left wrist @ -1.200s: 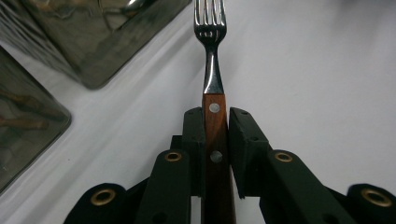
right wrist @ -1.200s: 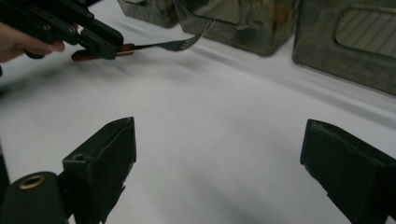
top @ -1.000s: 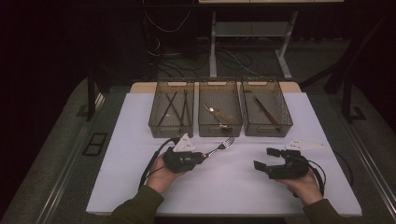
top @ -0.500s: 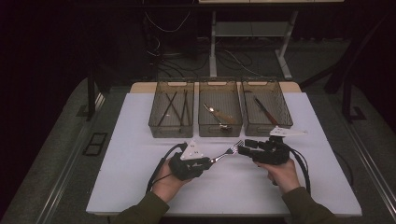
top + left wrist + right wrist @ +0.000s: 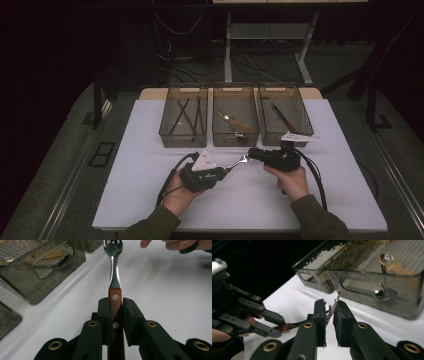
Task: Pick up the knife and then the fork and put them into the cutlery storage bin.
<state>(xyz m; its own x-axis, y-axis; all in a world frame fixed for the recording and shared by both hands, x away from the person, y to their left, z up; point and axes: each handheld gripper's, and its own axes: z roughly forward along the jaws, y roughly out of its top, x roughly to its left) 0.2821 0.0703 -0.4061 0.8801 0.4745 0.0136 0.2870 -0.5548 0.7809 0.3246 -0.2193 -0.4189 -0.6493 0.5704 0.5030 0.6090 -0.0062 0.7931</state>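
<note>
**Both grippers meet on one fork**

Your left gripper (image 5: 226,170) clamps the dark wooden handle of a steel fork with a riveted wood grip (image 5: 114,290), its black pads pressed to both sides of the handle in the left gripper view. Your right gripper (image 5: 251,154) has just been closing its jaws, and they now sit around the tines at the fork's other end; in the right gripper view the prongs stand between the two pads (image 5: 320,315), squeezed close on them. The fork hangs above the white table mat (image 5: 125,150), roughly at its middle, a little nearer the front edge than the three bins, and bridges the two grippers. Along the mat's far edge stand three smoke-grey see-through plastic bins: the left bin (image 5: 167,135) holds dark sticks, the middle bin (image 5: 220,137) a spoon with a wooden handle, the right bin (image 5: 306,127) a dark-handled utensil. Your hands (image 5: 290,182) rest low over the mat near its front edge.
</note>
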